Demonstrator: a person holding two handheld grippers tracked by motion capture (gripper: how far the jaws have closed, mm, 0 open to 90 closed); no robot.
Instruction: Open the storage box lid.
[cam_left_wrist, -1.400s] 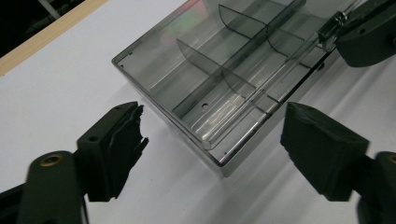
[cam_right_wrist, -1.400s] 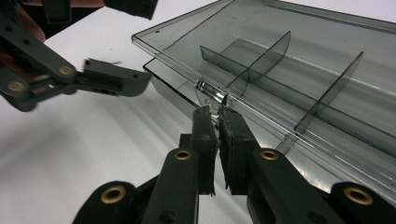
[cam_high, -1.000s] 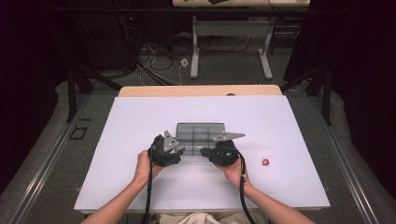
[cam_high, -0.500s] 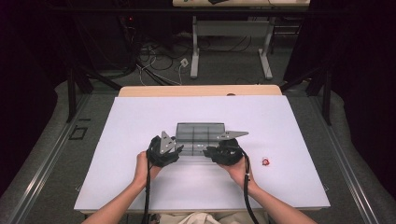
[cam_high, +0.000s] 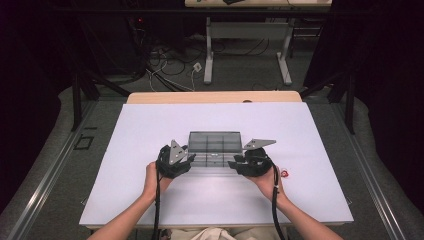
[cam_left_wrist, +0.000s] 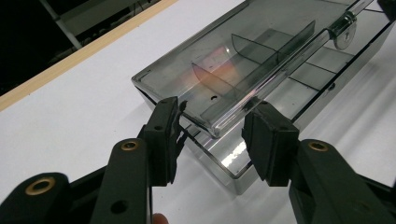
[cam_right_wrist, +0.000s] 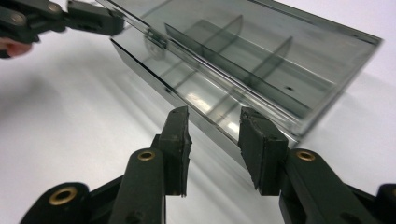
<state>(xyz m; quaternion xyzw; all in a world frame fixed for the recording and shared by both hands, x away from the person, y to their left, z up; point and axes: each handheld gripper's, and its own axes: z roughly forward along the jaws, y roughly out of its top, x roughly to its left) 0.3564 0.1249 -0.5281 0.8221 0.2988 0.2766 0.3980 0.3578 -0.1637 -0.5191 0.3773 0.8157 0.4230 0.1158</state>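
The white counter (cam_high: 150, 200) carries one main thing: a smoky, see-through compartment box (cam_high: 215, 145) at its middle, long side toward the person, between the two hands. Its lid (cam_left_wrist: 196, 70) stands a little clear of the tray below along the near edge, and the dividers show through it.

The left tool (cam_left_wrist: 217, 135) straddles the lid's near left corner. Its jaws have just been closing with that corner between them. Whether the pads already press on the plastic cannot be told. The right tool (cam_right_wrist: 215, 140) sits just short of the box's near right end. Its jaws have just been opening and stand apart, with nothing between them.

The step looks like working the lid by its near edge. To do it well, I would seat the left pads squarely on the lid's lip alone, not on the tray rim beneath. The corner is thin and slick, so a skewed bite could slip off. The right tool would best steady the tray, or take the lid's other corner so that it moves level without twisting. The clear clasp (cam_left_wrist: 343, 35) at mid-edge should stay free.

A small red item (cam_high: 285, 173) lies on the counter just right of the right hand.

No brand, label or writing can be read anywhere.
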